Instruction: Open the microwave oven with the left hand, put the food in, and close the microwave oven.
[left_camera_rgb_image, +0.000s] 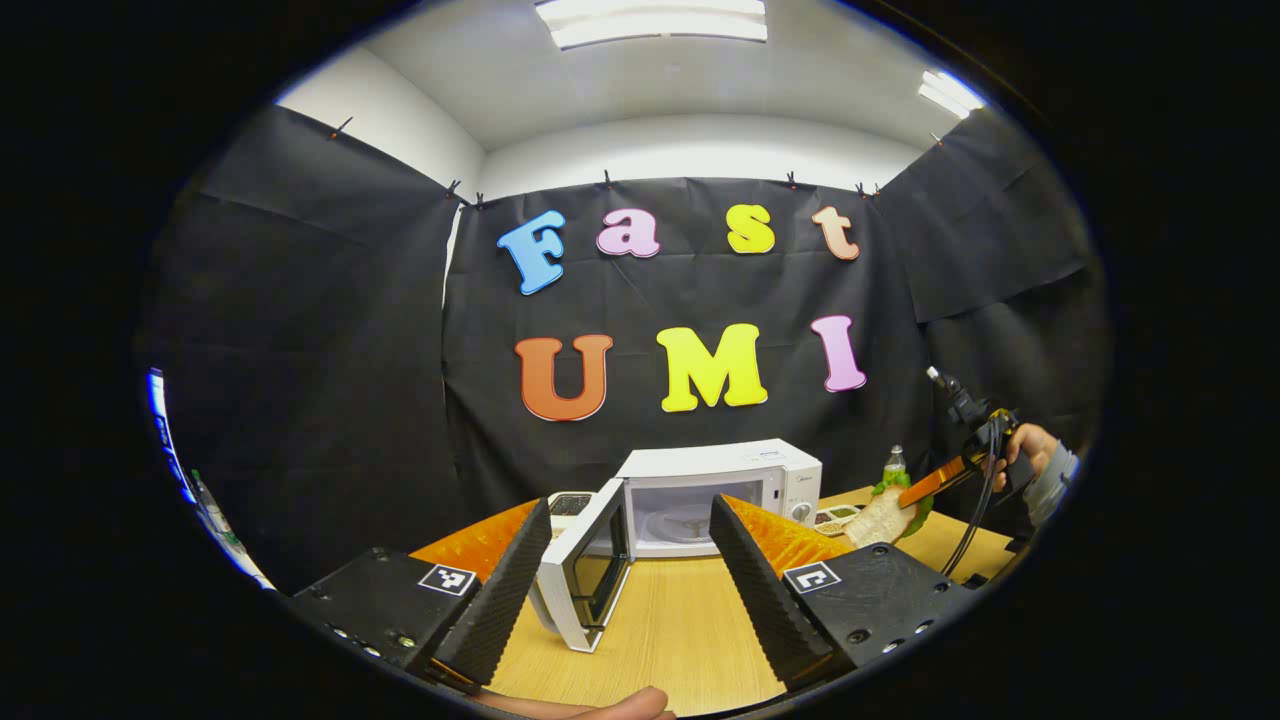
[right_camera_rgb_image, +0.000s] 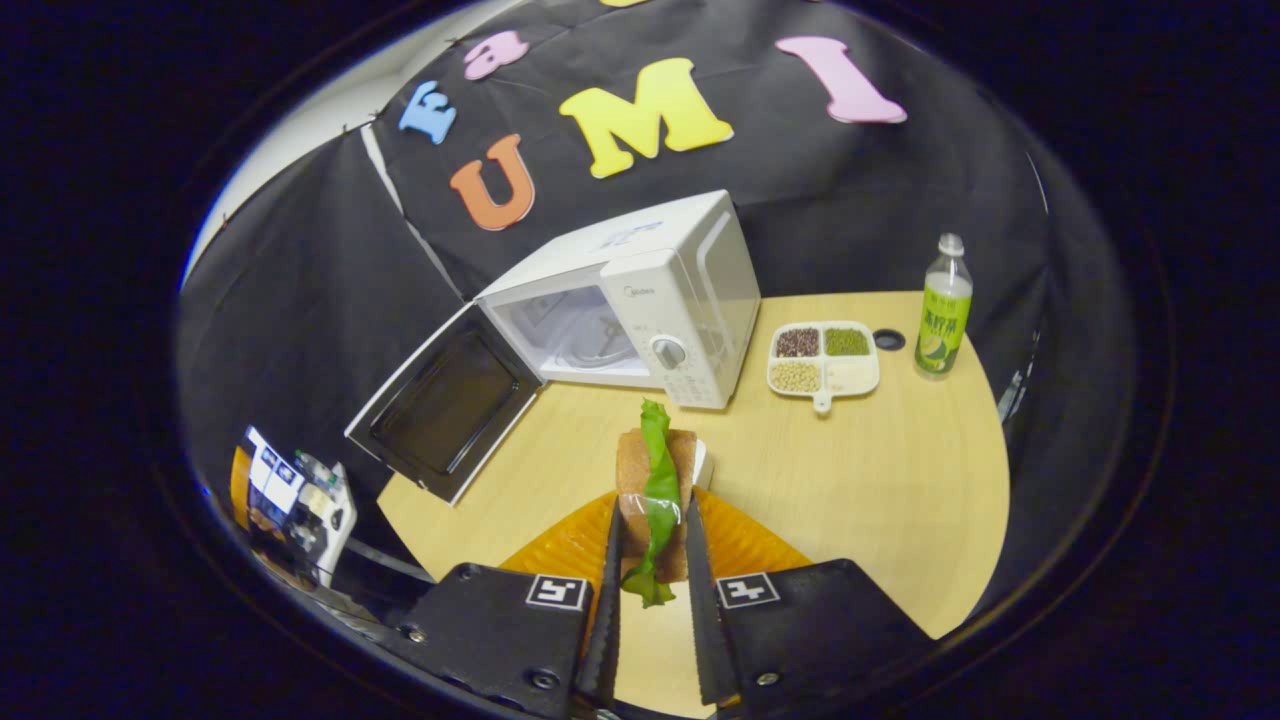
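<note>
The white boxy microwave oven (right_camera_rgb_image: 640, 300) sits on the pale wood-grain tabletop (right_camera_rgb_image: 900, 500), its door (right_camera_rgb_image: 445, 405) swung wide with the dark glass pane facing up and outward, the glossy white cavity exposed with a round glass turntable inside. The right gripper (right_camera_rgb_image: 652, 545) has its ridged jaws closed narrow on the food, a sandwich (right_camera_rgb_image: 655, 480): rough brown bread slices with a crinkled green lettuce leaf poking out top and bottom, held up above the tabletop in front of the oven. Just right of the oven lies a white four-compartment tray (right_camera_rgb_image: 823, 358) of grains and beans, dark, green, pale and white, and beyond it a slim clear bottle (right_camera_rgb_image: 943, 305) with a green label stands upright.

In the left gripper view, the left gripper (left_camera_rgb_image: 630, 580) hangs with its ribbed jaws spread wide and empty, framing the open door (left_camera_rgb_image: 585, 565) and the cavity behind it. Off to the right, a hand (left_camera_rgb_image: 1025, 450) carries the other gripper with the sandwich (left_camera_rgb_image: 885, 515) hanging in the air.
</note>
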